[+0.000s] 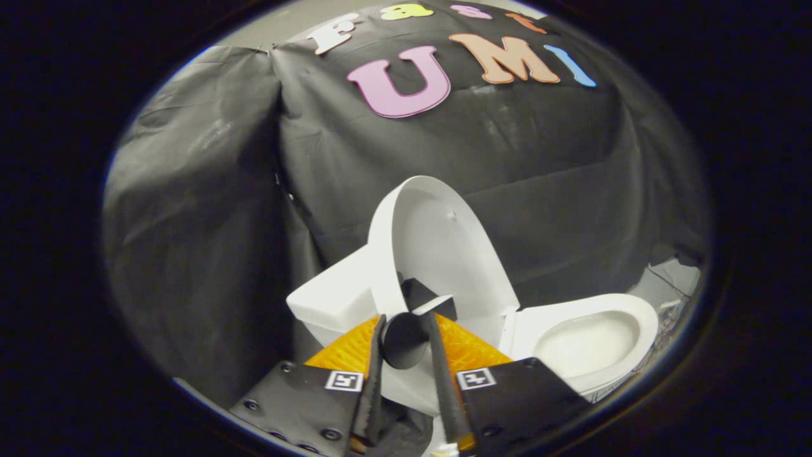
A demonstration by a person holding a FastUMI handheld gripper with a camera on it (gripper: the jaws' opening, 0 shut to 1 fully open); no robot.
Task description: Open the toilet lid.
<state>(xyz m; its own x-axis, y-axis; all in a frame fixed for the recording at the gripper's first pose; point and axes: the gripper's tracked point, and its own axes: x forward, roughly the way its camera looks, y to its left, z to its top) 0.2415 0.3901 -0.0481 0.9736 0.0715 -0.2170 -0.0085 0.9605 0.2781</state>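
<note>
I see the black cloth wall (539,178) draped behind everything. Ahead of my gripper (406,324) sits the white toilet (330,304), its bowl (590,339) open to the right. The toilet lid (438,247) stands raised, nearly upright, just beyond the fingertips. A small dark handle piece (406,339) on the lid's edge sits between the fingers, which look pressed against it on both sides

Black cloth wall (545,190) hangs behind, a pale floor patch (675,279) beside.
</note>
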